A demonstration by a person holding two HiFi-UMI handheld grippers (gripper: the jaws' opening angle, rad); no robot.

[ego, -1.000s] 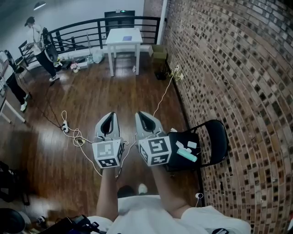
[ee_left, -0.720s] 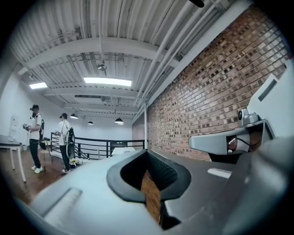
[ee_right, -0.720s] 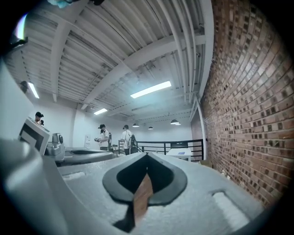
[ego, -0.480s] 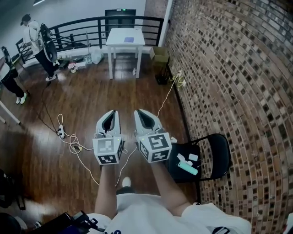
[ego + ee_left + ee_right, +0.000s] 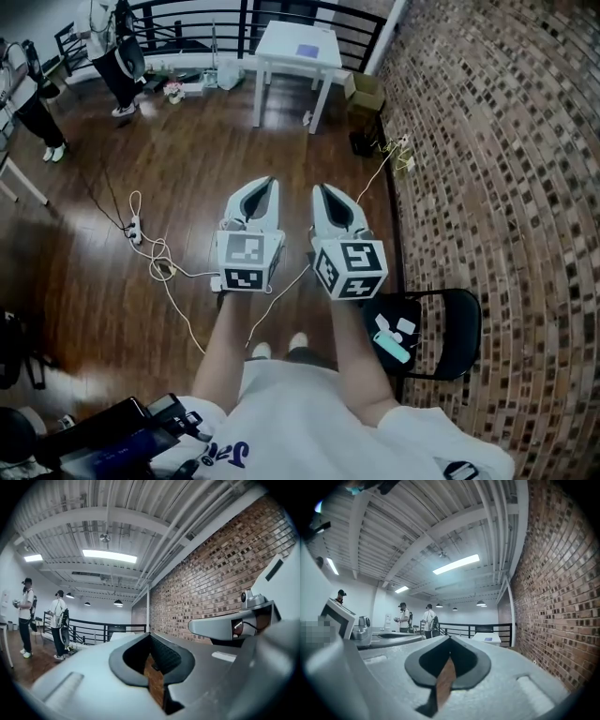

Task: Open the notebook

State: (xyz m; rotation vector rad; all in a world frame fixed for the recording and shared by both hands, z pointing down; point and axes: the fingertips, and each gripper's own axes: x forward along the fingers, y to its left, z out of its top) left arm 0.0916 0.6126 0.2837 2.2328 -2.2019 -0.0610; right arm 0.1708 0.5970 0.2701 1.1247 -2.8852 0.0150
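A small bluish notebook [image 5: 307, 50] lies flat on a white table [image 5: 281, 42] at the far end of the wooden floor, well ahead of both grippers. In the right gripper view the table [image 5: 485, 640] shows small beside the railing. My left gripper [image 5: 267, 181] and right gripper [image 5: 323, 188] are held side by side at waist height, pointing level toward the table. Both are shut with nothing between their jaws. In the gripper views the jaws of the left gripper [image 5: 150, 635] and the right gripper [image 5: 449, 640] meet, and only a sliver of floor shows through.
A brick wall [image 5: 487, 141] runs along the right. A black chair [image 5: 441, 323] with a teal object [image 5: 394, 347] stands against it. Cables and a power strip [image 5: 155, 262] trail on the floor at left. A black railing [image 5: 187, 19], cardboard boxes [image 5: 366, 89] and two people [image 5: 117, 47] are at the far end.
The whole view has advanced across the floor. The table and notebook are nearer, the chair has slid back to the lower right, and both grippers stay shut side by side.
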